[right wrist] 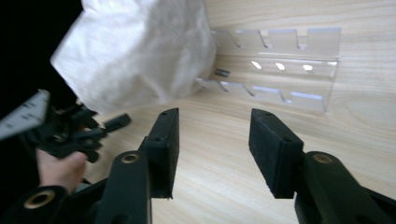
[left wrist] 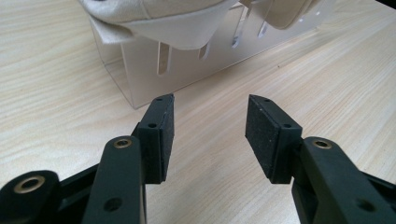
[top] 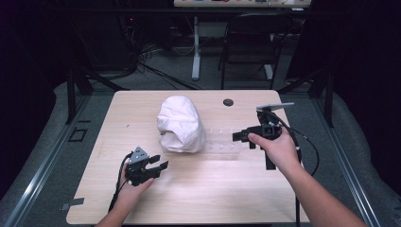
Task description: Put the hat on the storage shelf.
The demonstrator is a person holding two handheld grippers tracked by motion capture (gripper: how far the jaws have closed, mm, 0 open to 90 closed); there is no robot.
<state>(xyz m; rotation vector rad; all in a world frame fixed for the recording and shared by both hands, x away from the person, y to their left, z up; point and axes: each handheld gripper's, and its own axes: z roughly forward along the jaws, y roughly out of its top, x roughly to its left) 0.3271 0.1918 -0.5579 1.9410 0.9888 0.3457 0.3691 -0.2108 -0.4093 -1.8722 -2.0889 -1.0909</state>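
Observation:
A white crumpled cloth bag (top: 181, 125) sits in the middle of the wooden table (top: 142, 109), draped over the left end of a clear acrylic slotted rack (top: 222, 144). My left gripper (top: 160, 161) is low on the table in front of the bag, open and empty. In the left gripper view its jaws (left wrist: 210, 130) point at the rack (left wrist: 140, 60) with the cloth (left wrist: 177, 23) overhanging it. My right gripper (top: 238, 137) hovers at the rack's right end, open, nothing held. In the right gripper view the gripper (right wrist: 215, 140) faces the rack (right wrist: 280, 65) and the bag (right wrist: 135, 51).
A small dark round grommet (top: 228, 102) is set in the table behind the rack. Beyond the far edge stand a black chair (top: 255, 38) and a white desk leg (top: 196, 47). The other hand and its gripper (right wrist: 70, 133) appear at the left of the right gripper view.

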